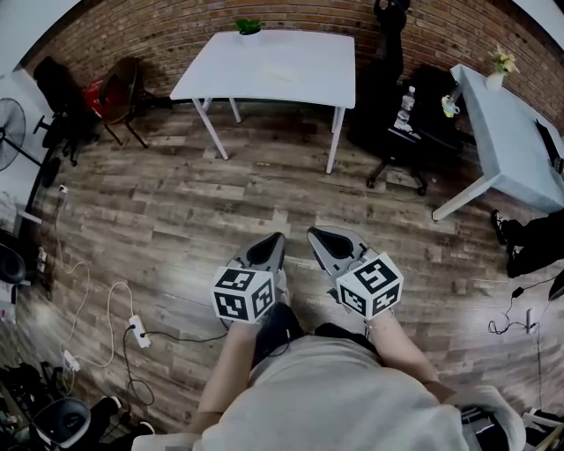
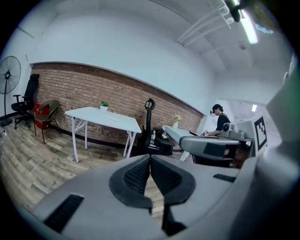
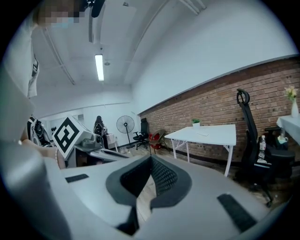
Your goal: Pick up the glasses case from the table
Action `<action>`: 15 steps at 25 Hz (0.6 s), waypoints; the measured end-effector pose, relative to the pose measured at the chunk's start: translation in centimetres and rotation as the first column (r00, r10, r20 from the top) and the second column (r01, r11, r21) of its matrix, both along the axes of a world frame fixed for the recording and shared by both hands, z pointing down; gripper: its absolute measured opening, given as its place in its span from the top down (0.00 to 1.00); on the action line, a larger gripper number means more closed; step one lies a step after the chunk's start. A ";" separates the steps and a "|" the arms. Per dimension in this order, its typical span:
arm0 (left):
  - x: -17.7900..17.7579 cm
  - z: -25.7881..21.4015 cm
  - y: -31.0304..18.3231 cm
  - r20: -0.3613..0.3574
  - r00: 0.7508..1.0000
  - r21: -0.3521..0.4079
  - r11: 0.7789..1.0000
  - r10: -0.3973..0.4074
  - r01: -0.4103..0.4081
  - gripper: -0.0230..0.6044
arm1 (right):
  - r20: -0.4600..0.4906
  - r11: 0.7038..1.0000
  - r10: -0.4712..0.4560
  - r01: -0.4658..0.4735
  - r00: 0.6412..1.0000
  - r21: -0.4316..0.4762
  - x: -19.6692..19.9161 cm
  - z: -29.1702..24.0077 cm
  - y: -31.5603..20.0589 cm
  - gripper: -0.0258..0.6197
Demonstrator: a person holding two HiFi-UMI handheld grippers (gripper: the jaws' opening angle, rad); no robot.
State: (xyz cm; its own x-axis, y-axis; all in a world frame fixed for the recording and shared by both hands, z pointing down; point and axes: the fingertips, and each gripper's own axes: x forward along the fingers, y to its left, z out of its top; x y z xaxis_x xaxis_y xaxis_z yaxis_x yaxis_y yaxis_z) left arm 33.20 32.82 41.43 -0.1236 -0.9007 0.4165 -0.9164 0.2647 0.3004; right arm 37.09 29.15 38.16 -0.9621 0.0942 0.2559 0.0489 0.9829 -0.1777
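Observation:
A white table [image 1: 273, 66] stands far ahead by the brick wall, with a green plant [image 1: 248, 26] at its back edge. A small pale flat thing [image 1: 284, 73] lies near the table's middle; it is too small to tell if it is the glasses case. My left gripper [image 1: 280, 236] and right gripper [image 1: 310, 232] are side by side over the wooden floor, well short of the table. Both are shut and hold nothing. The left gripper view shows its pads [image 2: 140, 174] closed together, with the table [image 2: 101, 117] beyond. The right gripper [image 3: 151, 158] also has its jaws closed, facing the table [image 3: 206, 133].
A second white table [image 1: 507, 141] stands at the right, with a black office chair [image 1: 401, 114] between the two tables. A fan [image 1: 9, 123], a red chair [image 1: 110, 92] and a black chair stand at the left. Cables and a power strip [image 1: 137, 332] lie on the floor. A person [image 2: 219, 122] stands at the right.

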 end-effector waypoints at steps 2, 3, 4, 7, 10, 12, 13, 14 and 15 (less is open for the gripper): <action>-3.7 -0.6 -1.3 0.008 1.000 0.005 1.000 0.009 -0.009 0.95 | 0.003 1.000 0.008 -0.008 1.000 0.007 -3.4 -0.4 -1.4 0.96; -5.4 -1.0 -2.0 0.014 1.000 0.006 1.000 0.016 -0.016 0.95 | 0.005 1.000 0.014 -0.014 1.000 0.011 -5.1 -0.6 -2.1 0.96; -7.2 -1.4 -2.6 0.021 0.999 0.006 1.000 0.024 -0.024 0.95 | 0.008 1.000 0.022 -0.022 1.000 0.014 -6.7 -0.9 -2.7 0.96; -12.1 -2.5 -4.1 0.046 0.998 0.013 0.999 0.047 -0.048 0.95 | 0.017 0.999 0.043 -0.043 0.999 0.017 -11.5 -1.7 -4.5 0.96; -16.9 -2.9 -5.4 0.051 0.997 0.016 0.998 0.065 -0.066 0.95 | 0.020 0.998 0.059 -0.059 0.998 0.028 -16.0 -2.2 -5.7 0.96; -19.4 -2.9 -6.4 0.040 0.996 0.021 0.996 0.083 -0.084 0.95 | 0.021 0.996 0.077 -0.078 0.997 0.032 -18.3 -2.4 -6.5 0.96; -20.5 -3.0 -6.9 0.040 0.995 0.023 0.995 0.095 -0.096 0.95 | 0.020 0.995 0.088 -0.088 0.996 0.036 -19.3 -2.5 -7.0 0.96; -21.6 -3.1 -7.5 0.043 0.993 0.024 0.994 0.107 -0.108 0.95 | 0.018 0.994 0.097 -0.098 0.995 0.041 -20.3 -2.5 -7.5 0.96; -22.6 -3.2 -8.0 0.047 0.992 0.024 0.993 0.118 -0.119 0.95 | 0.016 0.993 0.106 -0.107 0.994 0.045 -21.3 -2.5 -8.0 0.96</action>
